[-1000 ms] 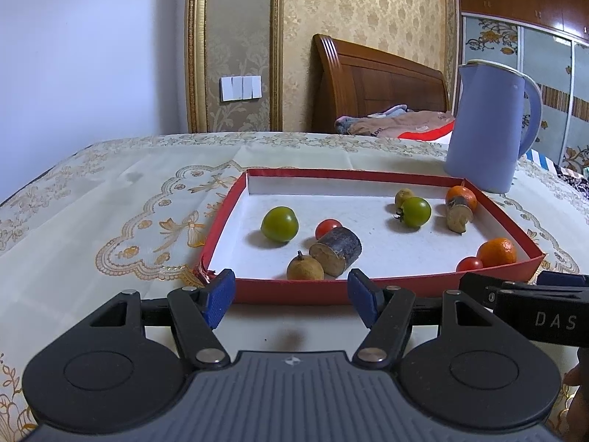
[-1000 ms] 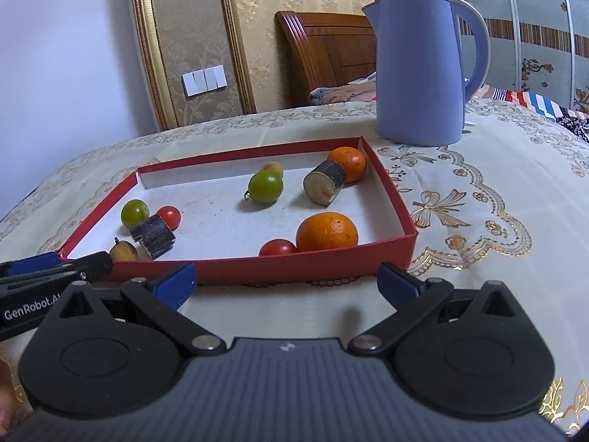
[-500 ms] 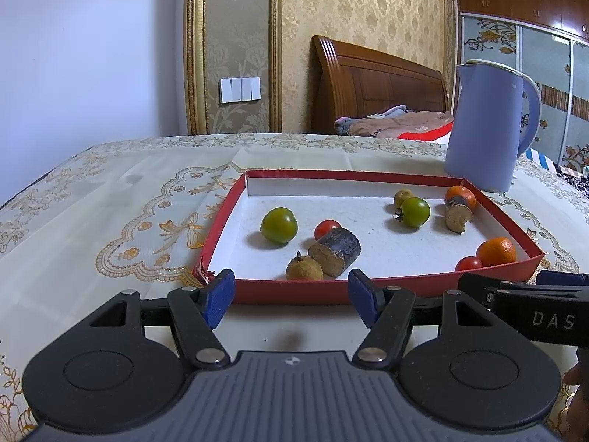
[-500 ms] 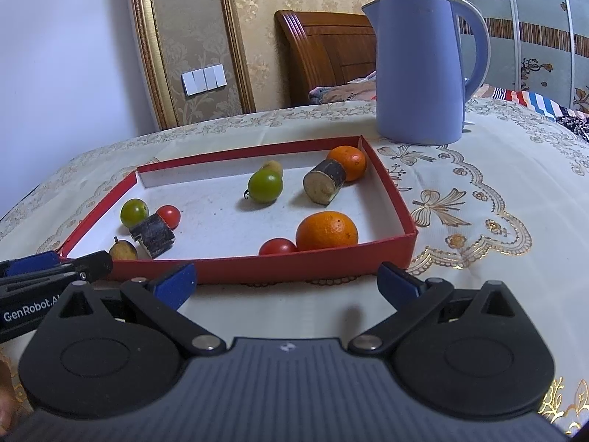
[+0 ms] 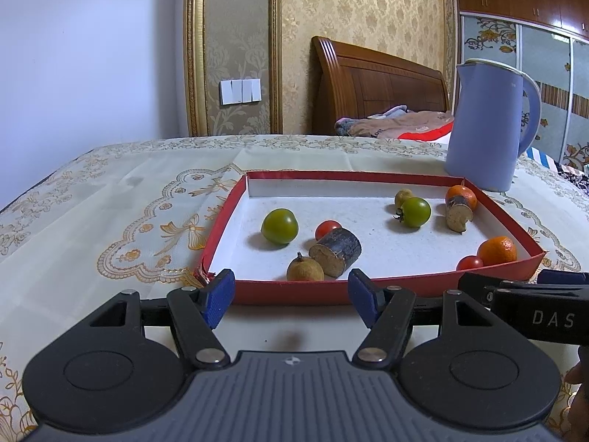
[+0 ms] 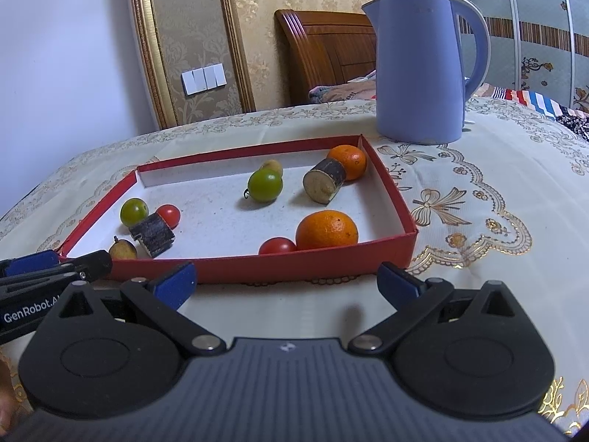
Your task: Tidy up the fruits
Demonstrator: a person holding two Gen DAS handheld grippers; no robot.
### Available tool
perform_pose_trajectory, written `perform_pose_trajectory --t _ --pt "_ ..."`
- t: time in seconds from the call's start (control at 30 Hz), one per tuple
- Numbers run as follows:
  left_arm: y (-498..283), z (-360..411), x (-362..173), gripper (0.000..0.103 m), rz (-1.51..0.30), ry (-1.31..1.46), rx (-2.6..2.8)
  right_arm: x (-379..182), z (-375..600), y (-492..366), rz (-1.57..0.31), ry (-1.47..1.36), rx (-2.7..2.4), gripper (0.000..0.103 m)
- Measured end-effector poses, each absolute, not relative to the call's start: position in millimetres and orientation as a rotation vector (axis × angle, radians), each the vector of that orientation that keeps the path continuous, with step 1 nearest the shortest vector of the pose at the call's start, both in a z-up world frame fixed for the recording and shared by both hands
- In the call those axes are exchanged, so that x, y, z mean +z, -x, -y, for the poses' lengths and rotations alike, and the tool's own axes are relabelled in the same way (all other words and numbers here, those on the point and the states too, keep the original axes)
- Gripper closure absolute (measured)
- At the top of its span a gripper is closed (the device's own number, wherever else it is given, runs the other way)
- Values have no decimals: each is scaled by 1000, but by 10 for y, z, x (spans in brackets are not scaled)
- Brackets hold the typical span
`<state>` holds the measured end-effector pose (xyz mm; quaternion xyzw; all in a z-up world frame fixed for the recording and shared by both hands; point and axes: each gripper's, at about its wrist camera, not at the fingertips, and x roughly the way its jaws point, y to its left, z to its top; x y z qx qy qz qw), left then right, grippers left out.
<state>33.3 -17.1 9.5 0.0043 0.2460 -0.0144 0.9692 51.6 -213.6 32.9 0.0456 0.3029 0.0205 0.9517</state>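
A shallow red tray [image 5: 294, 293] [image 6: 294, 265] with a white floor holds several fruits. Near its left end lie a green tomato [image 5: 279, 226] [image 6: 134, 212], a small red tomato [image 5: 327, 229] [image 6: 169, 214], a dark cut stalk piece [image 5: 335, 252] [image 6: 152, 235] and a brown longan [image 5: 304, 269] [image 6: 122, 249]. At the right end lie an orange [image 6: 327, 230] [image 5: 497, 251], a red tomato [image 6: 277, 246], another green tomato [image 6: 265, 185], a second stalk piece [image 6: 324, 185] and a far orange [image 6: 348, 162]. My left gripper [image 5: 291, 296] and right gripper [image 6: 287, 281] both stand open just short of the tray's front wall, holding nothing.
A tall blue kettle [image 6: 423, 70] [image 5: 486, 125] stands behind the tray's right end on the embroidered cream tablecloth [image 5: 110, 206]. A wooden headboard [image 5: 375, 81] and piled bedding lie beyond the table. Part of a hand [image 5: 579, 405] shows at the lower right.
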Motion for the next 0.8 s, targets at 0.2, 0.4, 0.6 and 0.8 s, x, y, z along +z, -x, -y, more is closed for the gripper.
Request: perform_pose_trajectory --t 0.2,0.4,0.6,0.8 --pt "-326 173 97 35 -497 -11 -30 327 2133 -516 -617 -92 42 0" --pt "-326 178 92 35 -497 -21 -31 324 2133 -516 -617 -91 43 0" --pt "-321 181 95 35 -501 -24 -42 323 2132 -519 -617 -91 43 0" --pt "-265 122 77 27 -527 1 -59 310 2120 -516 -624 -82 41 0"
